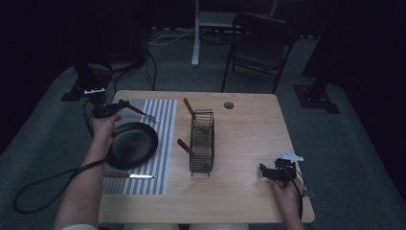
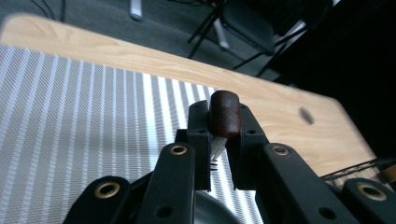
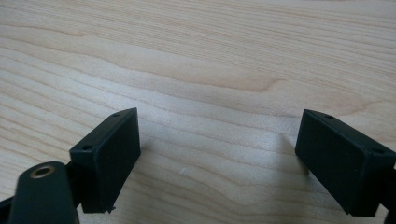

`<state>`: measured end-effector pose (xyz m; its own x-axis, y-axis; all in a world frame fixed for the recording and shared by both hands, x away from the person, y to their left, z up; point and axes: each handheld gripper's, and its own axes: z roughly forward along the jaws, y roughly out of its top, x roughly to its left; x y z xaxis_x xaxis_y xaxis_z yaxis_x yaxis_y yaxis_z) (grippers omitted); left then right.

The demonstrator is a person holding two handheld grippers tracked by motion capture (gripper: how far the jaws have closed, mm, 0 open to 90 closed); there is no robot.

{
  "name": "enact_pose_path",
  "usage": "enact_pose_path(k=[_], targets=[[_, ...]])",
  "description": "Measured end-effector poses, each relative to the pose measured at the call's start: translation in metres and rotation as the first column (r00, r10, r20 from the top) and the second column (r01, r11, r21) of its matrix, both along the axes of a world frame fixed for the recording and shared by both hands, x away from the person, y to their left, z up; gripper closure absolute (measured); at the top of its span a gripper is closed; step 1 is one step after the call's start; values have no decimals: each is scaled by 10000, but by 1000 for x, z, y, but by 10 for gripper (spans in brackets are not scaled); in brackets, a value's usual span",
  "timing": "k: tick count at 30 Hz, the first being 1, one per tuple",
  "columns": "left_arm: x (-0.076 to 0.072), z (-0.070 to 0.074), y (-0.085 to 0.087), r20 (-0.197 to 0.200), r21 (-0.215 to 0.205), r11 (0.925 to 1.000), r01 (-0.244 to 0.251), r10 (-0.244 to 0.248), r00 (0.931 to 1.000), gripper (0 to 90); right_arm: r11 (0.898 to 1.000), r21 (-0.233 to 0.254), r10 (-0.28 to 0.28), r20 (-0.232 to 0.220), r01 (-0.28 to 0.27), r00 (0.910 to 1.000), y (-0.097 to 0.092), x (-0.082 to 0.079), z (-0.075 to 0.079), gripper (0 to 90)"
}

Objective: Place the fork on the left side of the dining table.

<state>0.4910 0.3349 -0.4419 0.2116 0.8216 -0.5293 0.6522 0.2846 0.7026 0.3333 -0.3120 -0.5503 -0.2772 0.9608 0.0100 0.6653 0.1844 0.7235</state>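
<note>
Left gripper [image 1: 125, 106] clamped on wooden handle of fork [image 1: 143, 114], tines pointing right over striped mat [image 1: 165, 139], just beyond far rim of black plate [image 1: 131, 143]. Handle end [image 2: 224, 113] seen pinched between the pads in left gripper view, fork carried roughly level, apparently for laying beside the plate as a place setting. Knife [image 1: 130, 176] lying flat on mat at near side of plate, handle to the left. Wire rack [image 1: 202, 141] standing mid-table, two more wooden handles poking out, presumably the cutlery supply. Right gripper [image 1: 266, 173] resting low over bare table [image 1: 249, 143] at near right, spread wide, nothing between, evidently parked clear of the work.
</note>
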Motion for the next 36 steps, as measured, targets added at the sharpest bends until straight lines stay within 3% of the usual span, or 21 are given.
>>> enact_pose_path(k=[4,8,9,11,12,16,22,26,30,33,36], targets=[[4,-10,2,-165,-101,9999,55,-57,9998,807,10000,-1,1,0,-1,10000,0,0,0,137],[8,-16,9,-173,-468,9988,105,-113,9998,806,10000,-1,0,0,0,10000,0,0,0,137],[9,-17,10,-199,-392,9992,107,-114,9997,803,10000,-1,2,0,-2,10000,0,0,0,137],[10,-19,11,-246,454,9989,-85,97,9997,750,10000,0,1,0,-1,10000,0,0,0,137],[11,-21,11,-285,669,9976,-155,175,9994,726,10000,-1,0,0,0,10000,0,0,0,137],[14,-29,14,-298,968,9939,-521,552,9980,678,10000,-3,2,1,-2,10000,0,0,0,137],[24,-43,16,-1422,183,9978,-644,664,9876,641,10000,-1,0,0,0,10000,0,0,0,137],[25,-48,14,-1262,531,9936,-1001,1062,9863,601,10000,-1,2,0,-2,10000,0,0,0,137],[29,-53,9,-1458,1466,9840,-1009,1224,9817,499,10000,0,1,1,-1,10000,0,0,0,137],[28,-56,7,-1374,1851,9747,-1249,1515,9789,455,10000,-2,2,2,-2,10000,0,0,0,137],[29,-57,6,-1502,2576,9562,-1391,1818,9718,397,10000,-1,1,1,-1,10000,0,0,0,137]])
